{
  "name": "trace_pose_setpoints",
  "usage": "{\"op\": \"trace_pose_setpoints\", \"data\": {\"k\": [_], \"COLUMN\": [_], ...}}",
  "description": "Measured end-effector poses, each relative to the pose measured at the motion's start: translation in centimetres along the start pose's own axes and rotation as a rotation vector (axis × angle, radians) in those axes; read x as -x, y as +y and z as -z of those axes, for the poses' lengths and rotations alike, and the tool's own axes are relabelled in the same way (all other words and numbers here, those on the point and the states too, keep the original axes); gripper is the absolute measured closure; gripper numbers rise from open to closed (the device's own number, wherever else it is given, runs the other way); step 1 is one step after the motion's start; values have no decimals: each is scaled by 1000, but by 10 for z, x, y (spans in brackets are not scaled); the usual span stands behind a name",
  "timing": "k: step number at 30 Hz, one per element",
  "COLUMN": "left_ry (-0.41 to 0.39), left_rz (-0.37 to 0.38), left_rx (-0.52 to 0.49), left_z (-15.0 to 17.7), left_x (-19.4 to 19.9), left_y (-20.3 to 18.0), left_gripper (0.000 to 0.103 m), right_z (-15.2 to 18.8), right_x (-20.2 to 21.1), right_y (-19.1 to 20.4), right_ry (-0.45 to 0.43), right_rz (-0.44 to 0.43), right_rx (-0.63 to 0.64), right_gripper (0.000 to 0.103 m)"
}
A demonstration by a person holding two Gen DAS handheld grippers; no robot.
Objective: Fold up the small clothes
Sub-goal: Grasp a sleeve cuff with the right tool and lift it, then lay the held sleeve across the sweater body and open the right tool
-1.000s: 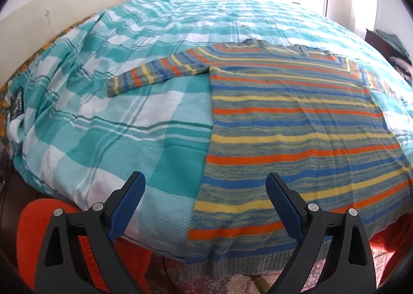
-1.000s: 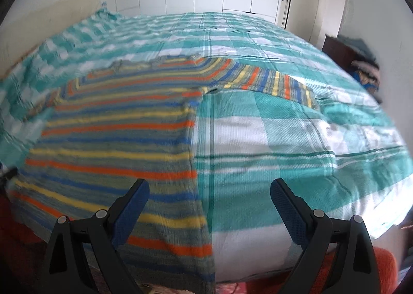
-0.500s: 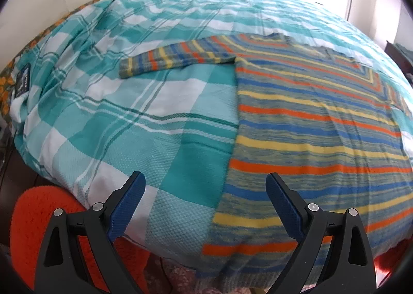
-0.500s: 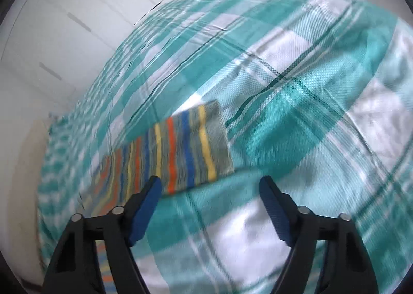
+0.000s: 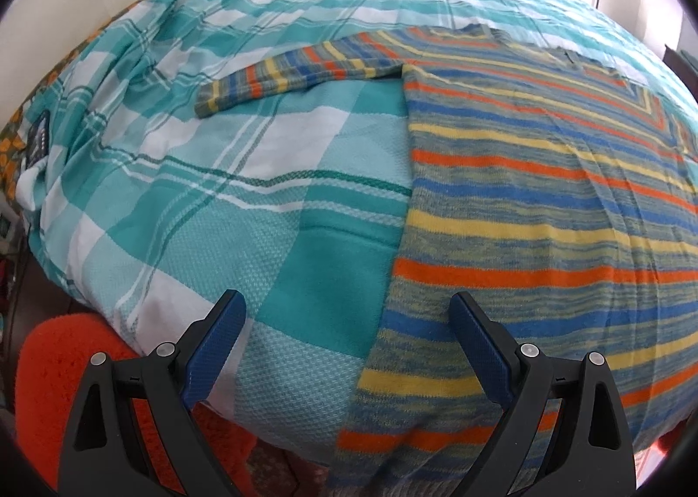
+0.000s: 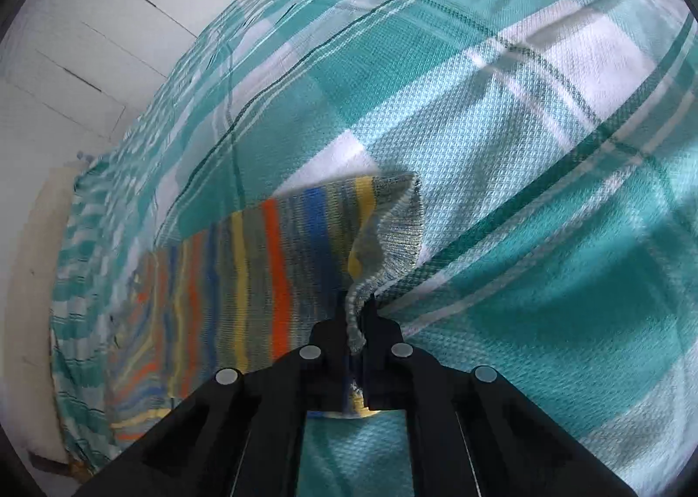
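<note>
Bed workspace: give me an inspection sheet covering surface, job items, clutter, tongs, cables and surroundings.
Surface: bed with teal and white checked cover, lightly wrinkled.
Job's things: striped sweater lying flat, hem hanging over the near edge; left sleeve stretched out sideways; right sleeve cuff lifted off the cover.
Clutter: dark rectangular item at the bed's far left edge, too small to identify.
Tongs: left tongs open, above the sweater's lower side edge; right tongs shut on the cuff.
Cables: nothing seen.
Surroundings: orange rug beside the bed; white cupboard doors behind.
</note>
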State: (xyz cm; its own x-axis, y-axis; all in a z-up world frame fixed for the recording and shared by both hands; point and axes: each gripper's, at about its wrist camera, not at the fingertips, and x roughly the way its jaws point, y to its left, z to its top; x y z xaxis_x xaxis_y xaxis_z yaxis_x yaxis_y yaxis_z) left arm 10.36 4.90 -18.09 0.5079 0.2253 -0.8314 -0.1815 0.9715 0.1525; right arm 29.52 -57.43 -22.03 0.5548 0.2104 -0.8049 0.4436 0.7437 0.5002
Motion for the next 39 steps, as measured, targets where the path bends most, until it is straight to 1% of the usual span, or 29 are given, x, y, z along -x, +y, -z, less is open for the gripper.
{"op": "trace_pose_setpoints", "data": {"k": [1,3,4,6,7,8,11,12,14,16,17,18,19,20,21,23,25,27,29,30,32,33,34,35,37,39], "left_ry": [-3,-6,-5,0,3,2,-11,-14,-17,-8,-1,4,6,5,4,1,5,11,14,13,9,7,4,1,-1,-9], "left_rz": [3,22,28,50,66,77,94,94,101,106,110,112,113,115,116,124,129,131,128,127,120,117,113,107,105,105], "left_rx": [0,12,17,34,46,56,77,81,96,109,116,121,126,129,132,141,141,138,128,124,110,106,101,94,87,86], "left_z": [0,0,-1,-2,-3,-3,-5,-5,-4,-4,-3,-3,-2,-2,-2,-3,-4,-4,-5,-4,-4,-3,-3,-2,-2,-3], "left_x": [1,1,1,0,0,0,4,5,7,5,5,4,4,4,4,5,3,2,1,1,2,3,3,4,4,5], "left_y": [0,3,4,6,8,10,16,17,22,25,27,28,30,31,31,33,32,30,27,26,23,23,22,21,20,20], "left_gripper": [8,8,8,8,8,8,8,8,8,8,8,8,8,8,8,8,8,8,8,8,8,8,8,8,8,8], "right_z": [-1,-4,-6,-5,-2,3,29,39,62,85,97,105,112,117,118,112,103,96,95,97,103,107,109,109,108,113], "right_x": [8,24,38,56,65,70,75,72,59,37,23,9,-9,-17,-23,-31,-34,-38,-51,-59,-77,-85,-90,-86,-67,-46], "right_y": [7,25,47,86,120,141,232,250,300,341,360,370,381,381,381,375,356,333,310,294,256,239,224,216,209,210], "right_ry": [-29,-73,-96,-108,-97,-87,-33,-19,26,60,78,111,167,185,173,154,157,183,243,277,304,320,326,300,250,206], "right_rz": [1,-22,-53,-108,-152,-176,-284,-309,-362,-371,-373,-378,-377,-371,-363,-348,-316,-284,-261,-237,-116,-43,-14,-18,-41,-59], "right_rx": [4,44,94,181,254,292,428,450,497,549,573,573,554,540,535,529,483,455,425,403,358,340,324,320,320,364], "right_gripper": [99,99,99,100,99,100,99,100,100,98,94,73,57,30,30,30,35,43,44,44,44,59,71,78,73,56]}}
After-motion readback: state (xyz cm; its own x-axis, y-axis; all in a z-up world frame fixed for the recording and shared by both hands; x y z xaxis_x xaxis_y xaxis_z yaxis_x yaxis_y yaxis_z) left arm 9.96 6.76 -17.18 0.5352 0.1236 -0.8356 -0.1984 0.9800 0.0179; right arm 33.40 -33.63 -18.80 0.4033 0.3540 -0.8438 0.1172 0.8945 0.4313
